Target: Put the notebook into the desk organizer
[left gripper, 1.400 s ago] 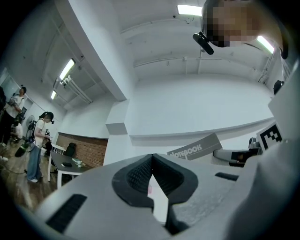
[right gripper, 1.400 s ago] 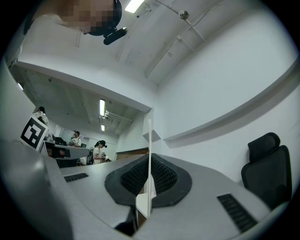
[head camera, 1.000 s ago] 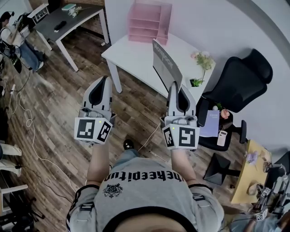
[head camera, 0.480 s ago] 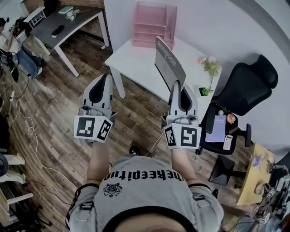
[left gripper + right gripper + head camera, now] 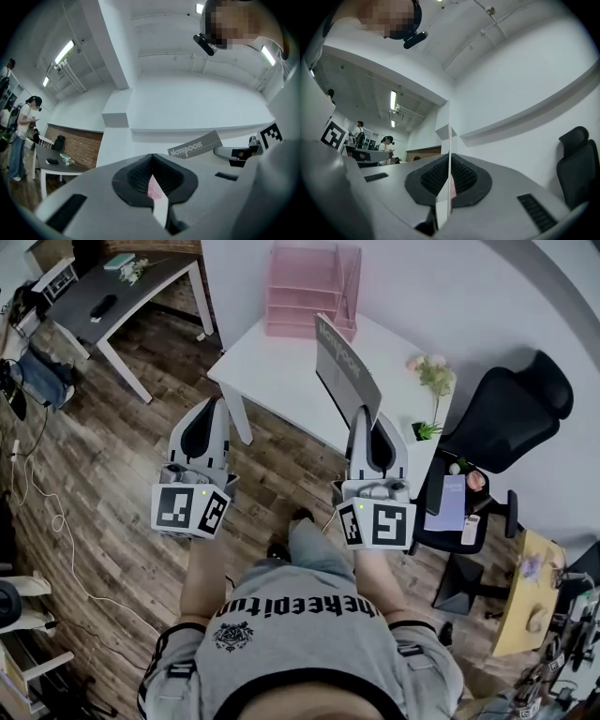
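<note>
A grey notebook (image 5: 347, 371) with "NOTEBOOK" printed on its cover stands upright in the air over the near edge of the white table (image 5: 272, 362). My right gripper (image 5: 364, 415) is shut on its lower edge. In the right gripper view the notebook (image 5: 449, 140) shows edge-on between the pads of that gripper (image 5: 450, 157). The pink desk organizer (image 5: 309, 287) stands at the table's far side against the wall. My left gripper (image 5: 217, 404) is shut and empty, over the wooden floor left of the table. From the left gripper (image 5: 152, 157) view the notebook (image 5: 194, 146) is off to the right.
A potted plant (image 5: 429, 381) sits on the table's right corner. A black office chair (image 5: 511, 409) stands to the right, with a smaller seat holding items (image 5: 455, 502) near it. A grey desk (image 5: 112, 292) is at the far left. Cables lie on the floor (image 5: 47, 493).
The person has stepped a little toward the white table, one leg now showing forward. Both grippers keep their pose, the notebook still held upright in the right one.
</note>
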### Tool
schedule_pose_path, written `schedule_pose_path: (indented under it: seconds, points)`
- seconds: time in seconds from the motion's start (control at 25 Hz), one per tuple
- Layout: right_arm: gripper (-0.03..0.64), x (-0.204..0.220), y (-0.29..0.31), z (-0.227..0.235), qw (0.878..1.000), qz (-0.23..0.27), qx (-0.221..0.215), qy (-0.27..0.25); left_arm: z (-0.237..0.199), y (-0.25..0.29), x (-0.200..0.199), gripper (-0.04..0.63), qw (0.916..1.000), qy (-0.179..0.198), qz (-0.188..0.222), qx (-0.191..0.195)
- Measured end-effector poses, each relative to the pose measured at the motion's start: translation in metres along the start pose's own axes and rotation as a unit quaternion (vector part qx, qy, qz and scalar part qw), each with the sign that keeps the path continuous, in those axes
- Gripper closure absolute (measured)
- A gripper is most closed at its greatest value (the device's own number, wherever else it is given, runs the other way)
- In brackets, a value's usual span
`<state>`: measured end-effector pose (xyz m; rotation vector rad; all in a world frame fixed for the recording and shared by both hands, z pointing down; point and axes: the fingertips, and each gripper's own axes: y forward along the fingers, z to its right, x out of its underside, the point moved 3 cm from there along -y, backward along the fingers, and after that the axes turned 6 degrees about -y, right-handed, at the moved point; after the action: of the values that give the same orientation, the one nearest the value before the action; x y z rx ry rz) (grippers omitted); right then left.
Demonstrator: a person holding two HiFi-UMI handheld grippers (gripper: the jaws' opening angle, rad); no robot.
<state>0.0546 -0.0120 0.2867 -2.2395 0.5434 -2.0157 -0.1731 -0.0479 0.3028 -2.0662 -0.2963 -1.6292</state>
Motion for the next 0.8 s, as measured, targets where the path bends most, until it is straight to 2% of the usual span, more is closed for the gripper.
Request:
schedule_pose_path:
  seconds: [0.2,0.8]
  points:
    - [0.607,0.013,0.026,0.008,1.0,-0.001,0.006,0.003,-0.014,0.024,0.008,0.592,1.0,0.003,-0.007,0.001]
    - [0.607,0.037,0.156,0.04,1.0,0.025,-0.004,0.004,-0.073,0.14,0.003,0.592,0.9996,0.022,0.015,-0.008]
